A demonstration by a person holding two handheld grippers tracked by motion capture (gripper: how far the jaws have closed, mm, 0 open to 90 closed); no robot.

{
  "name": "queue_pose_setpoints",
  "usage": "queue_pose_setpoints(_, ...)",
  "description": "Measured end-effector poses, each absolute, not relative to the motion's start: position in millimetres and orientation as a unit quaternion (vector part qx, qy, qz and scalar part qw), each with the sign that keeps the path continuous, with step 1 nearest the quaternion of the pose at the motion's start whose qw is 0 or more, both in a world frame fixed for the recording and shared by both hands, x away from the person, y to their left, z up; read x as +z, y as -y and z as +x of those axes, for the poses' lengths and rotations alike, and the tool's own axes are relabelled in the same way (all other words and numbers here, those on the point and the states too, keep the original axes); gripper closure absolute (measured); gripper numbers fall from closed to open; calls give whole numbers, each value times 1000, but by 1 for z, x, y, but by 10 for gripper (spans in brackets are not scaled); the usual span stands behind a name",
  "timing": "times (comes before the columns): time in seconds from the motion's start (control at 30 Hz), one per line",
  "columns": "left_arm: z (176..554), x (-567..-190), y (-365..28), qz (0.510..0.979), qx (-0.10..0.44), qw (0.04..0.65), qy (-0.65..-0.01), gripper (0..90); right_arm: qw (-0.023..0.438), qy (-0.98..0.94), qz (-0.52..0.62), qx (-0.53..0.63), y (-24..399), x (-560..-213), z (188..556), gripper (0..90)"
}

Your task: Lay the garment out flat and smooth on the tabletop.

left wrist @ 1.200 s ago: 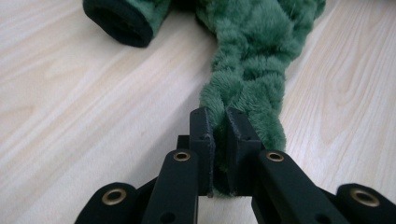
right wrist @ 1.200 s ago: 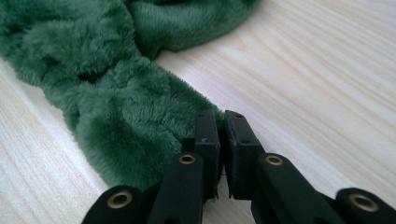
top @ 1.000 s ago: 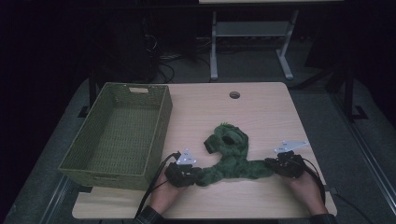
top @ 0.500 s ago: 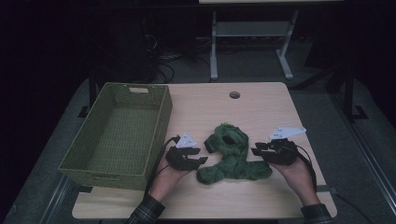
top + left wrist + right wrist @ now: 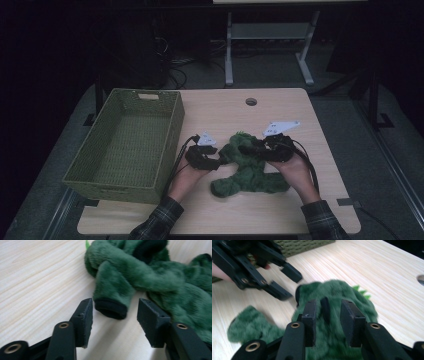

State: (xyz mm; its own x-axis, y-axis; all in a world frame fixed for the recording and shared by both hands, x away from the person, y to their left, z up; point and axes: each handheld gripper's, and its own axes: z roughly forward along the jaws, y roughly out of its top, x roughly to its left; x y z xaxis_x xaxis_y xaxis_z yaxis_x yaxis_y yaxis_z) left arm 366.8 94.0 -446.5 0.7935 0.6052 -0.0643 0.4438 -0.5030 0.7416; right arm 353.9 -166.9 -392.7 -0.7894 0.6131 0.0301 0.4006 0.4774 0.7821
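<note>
A fuzzy green garment (image 5: 250,172) with black cuffs lies crumpled on the wooden table (image 5: 225,112). My left gripper (image 5: 217,161) sits at its left edge. In the left gripper view the left gripper (image 5: 115,317) is open; a green sleeve's black cuff (image 5: 111,310) lies just ahead of the jaws, untouched, and the jaws have just been opening. My right gripper (image 5: 248,149) hovers over the garment's upper part. Its own view shows the right gripper (image 5: 327,315) open above the green pile (image 5: 332,291), a thin dark cuff edge standing free in the gap; these jaws have just been opening too.
A green woven basket (image 5: 170,135) stands on the table's left half, close to the left hand, and its wall (image 5: 304,246) shows in the right gripper view. A cable hole (image 5: 251,101) lies at the far middle. Bare wood lies to the right and front of the garment.
Both hands have moved away from the table's front edge and toward each other. The garment's spread sleeves are now folded in over its middle. Both pairs of jaws have opened.
</note>
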Motion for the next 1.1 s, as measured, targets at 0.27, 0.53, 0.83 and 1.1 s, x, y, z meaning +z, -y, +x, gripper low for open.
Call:
queue_pose_setpoints(0.27,376,-459,-92,862,91,397,-301,505,141,-868,292,377,142,-409,370,649)
queue_pose_setpoints(0.53,374,-458,-91,862,90,401,-295,814,132,-862,302,385,151,-414,373,834)
queue_pose_setpoints(0.83,366,-443,-95,853,108,419,-293,823,126,-839,324,418,184,-407,363,832)
queue_pose_setpoints(1.1,363,-436,-99,851,125,418,-291,828,142,-811,355,442,228,-398,351,841)
